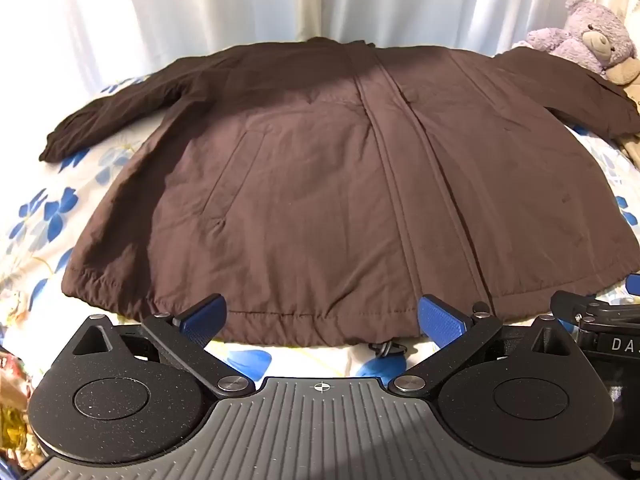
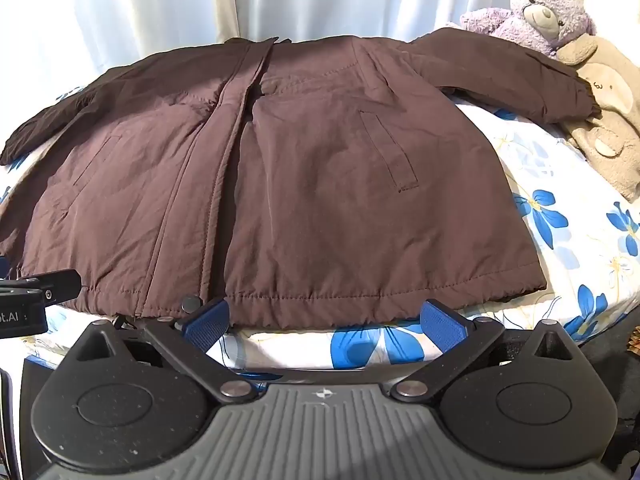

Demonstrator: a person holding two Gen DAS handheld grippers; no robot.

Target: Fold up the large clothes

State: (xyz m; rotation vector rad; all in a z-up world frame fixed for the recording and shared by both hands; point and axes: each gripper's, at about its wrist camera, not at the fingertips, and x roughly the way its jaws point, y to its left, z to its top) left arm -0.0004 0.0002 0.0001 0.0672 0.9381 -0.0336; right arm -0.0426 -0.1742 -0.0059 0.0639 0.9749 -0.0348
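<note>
On the bed (image 2: 560,184) our brown jacket (image 1: 320,184) lies flat for folding; left tongs (image 1: 322,320) and right tongs (image 2: 325,318) gape empty, seemingly just short of its hem.

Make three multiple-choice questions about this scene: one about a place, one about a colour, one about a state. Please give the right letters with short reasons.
1. Where is the purple teddy bear?
A. on the jacket's hem
B. at the far right, behind one sleeve
C. between the fingers of a gripper

2. What colour is the jacket?
A. dark brown
B. red
C. white

3. How are the left gripper and right gripper?
A. both open, holding nothing
B. both shut on the hem
C. one shut on a sleeve

Answers: 1 B, the bear sits beyond the right sleeve. 2 A, the fabric is dark brown on the flowered sheet. 3 A, the fingers stand wide apart near the hem.
</note>
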